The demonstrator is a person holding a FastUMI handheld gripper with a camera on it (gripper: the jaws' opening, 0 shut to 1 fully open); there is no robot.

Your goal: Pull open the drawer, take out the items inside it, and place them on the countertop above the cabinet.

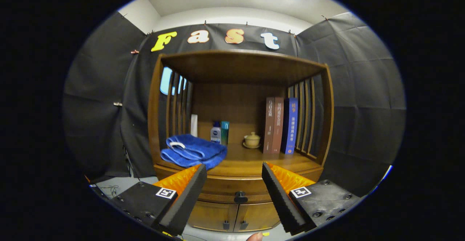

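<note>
The shut wooden drawer (238, 192) with its dark round knob (240, 196) sits just ahead, between the spread fingers of the tool (234, 173), which holds nothing. Above it, the cabinet's wooden desk (250, 161) carries a folded blue towel (194, 152), two bottles (219, 132), a lidded ceramic cup (252, 139) and three upright books (280, 125).

A folded blue towel (194, 152) lies toward the left of the shelf, with a white bottle (215, 132) and a teal bottle (225, 132) standing just behind it. Near the middle sits a small lidded cup (252, 139); three upright books (280, 124) stand beside the right slats.
</note>
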